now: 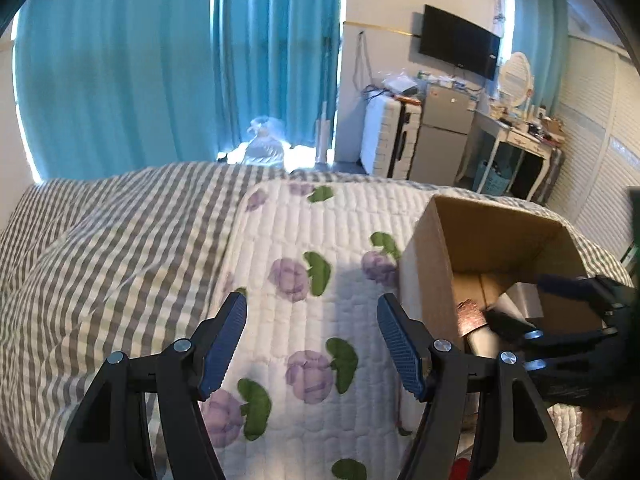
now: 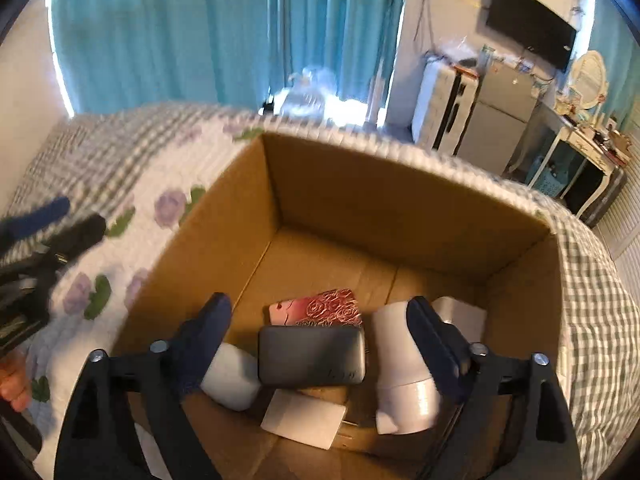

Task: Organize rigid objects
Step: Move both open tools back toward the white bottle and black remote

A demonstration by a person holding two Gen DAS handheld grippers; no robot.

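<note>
My right gripper point(image 2: 320, 320) hung wide over the brown cardboard box point(image 2: 400, 184), showing an unreadable dark rectangular power bank point(image 2: 312, 356); my left gripper point(image 1: 312, 320) gaped over the floral quilt point(image 1: 320, 220)

Open from above: cardboard box point(image 2: 400, 200), no flaps over the mouth, far half of its floor bare. Crowded near half: black case point(image 2: 312, 356) in the middle, red patterned case point(image 2: 320, 306) behind it, white cylinder point(image 2: 400, 384) to the right, rounded white piece point(image 2: 232, 376) to the left, flat white card point(image 2: 304, 418) nearest. Wide flat stretch of floral quilt point(image 1: 320, 240) left of the box, nothing standing on it. Right claw point(image 2: 320, 320) spread wide inside the box; left claw point(image 1: 312, 344) spread above the quilt.
</note>
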